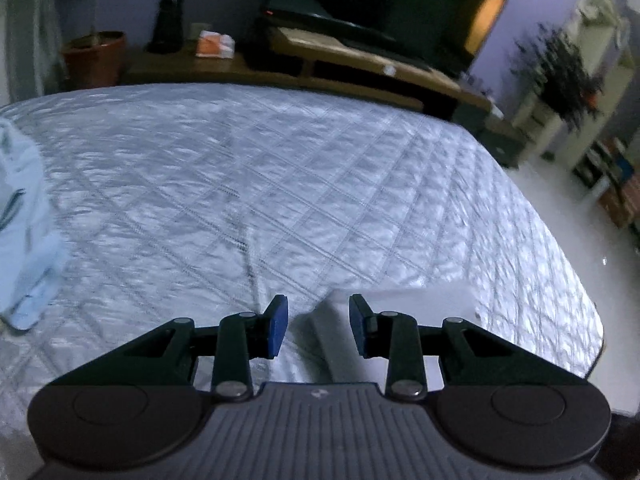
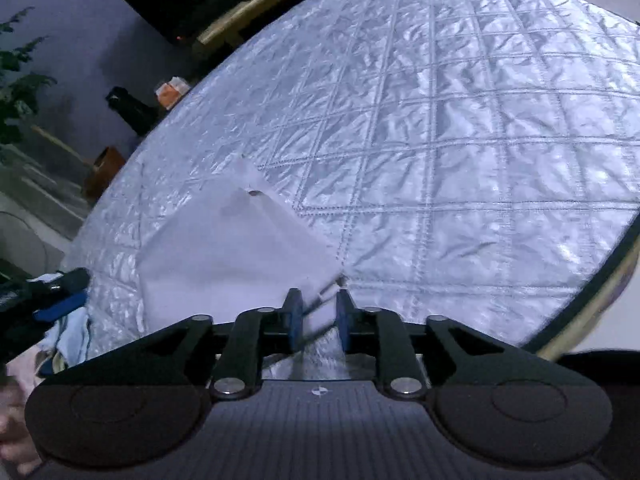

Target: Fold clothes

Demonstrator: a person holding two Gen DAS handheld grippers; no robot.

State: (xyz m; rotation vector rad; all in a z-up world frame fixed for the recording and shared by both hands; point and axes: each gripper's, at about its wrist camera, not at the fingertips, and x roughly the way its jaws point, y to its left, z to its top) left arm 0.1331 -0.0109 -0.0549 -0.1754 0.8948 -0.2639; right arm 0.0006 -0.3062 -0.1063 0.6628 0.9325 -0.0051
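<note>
The right gripper (image 2: 318, 316) pinches the white garment (image 2: 224, 248) by its edge on the quilted bed (image 2: 460, 140), left gripper (image 1: 318, 326) released; the limp, light cloth likely handles best from its corners.

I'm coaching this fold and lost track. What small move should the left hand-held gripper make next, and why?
Probably ease the left hand-held gripper forward and shut it on the white garment: its jaws stand open with the cloth edge just ahead, while the right hand-held gripper looks closed on a corner of the same garment over the quilted bed.
</note>
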